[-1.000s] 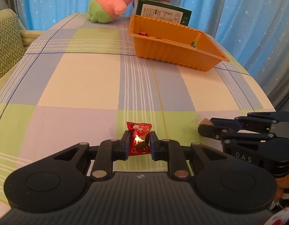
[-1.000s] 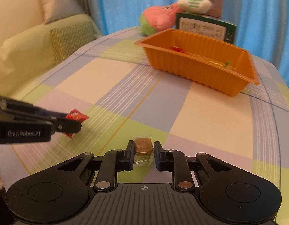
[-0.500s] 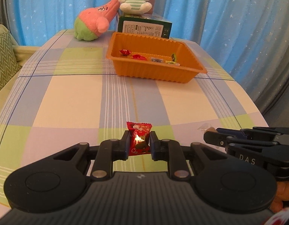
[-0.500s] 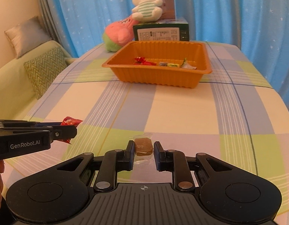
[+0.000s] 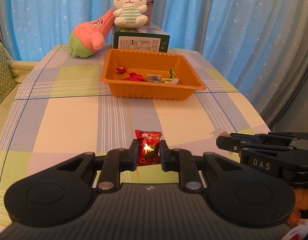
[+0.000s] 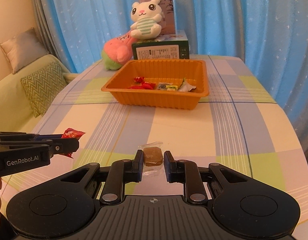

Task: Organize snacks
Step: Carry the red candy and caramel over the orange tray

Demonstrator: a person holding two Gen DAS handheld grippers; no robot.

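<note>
I have my left gripper (image 5: 148, 152) clamped on a red snack packet (image 5: 148, 147), the pads pressing its sides, the packet upright between them and clear of the checked tablecloth (image 5: 73, 120). My right gripper (image 6: 153, 160) is closed on a brown candy in clear wrap (image 6: 152, 155), the clear film sticking out ahead of and behind the jaws. From the right wrist view the left claw sits off to the left, its red packet poking out past the tips; from the left wrist view the right claw sits low to the right.

Straight ahead of both claws, well apart across the cloth, stands the orange tray (image 6: 133, 98). Inside it, along the near wall, I see a small red twisted sweet (image 6: 139, 79) at the left, a flatter red wrapper (image 6: 142, 86) beside it, a blue-and-white printed packet (image 6: 162, 86) in the middle, a yellow-green piece (image 6: 172, 87) touching that, and a white and green wrapper (image 6: 186, 87) at the right. The far half of the tray floor is bare.

Just behind the tray is a green box (image 6: 161, 51) with a white bunny plush (image 6: 146, 21) sitting on top, a taller box (image 6: 168, 12) behind the bunny. A pink and green plush (image 6: 115, 53) leans against the green box at the left.
</note>
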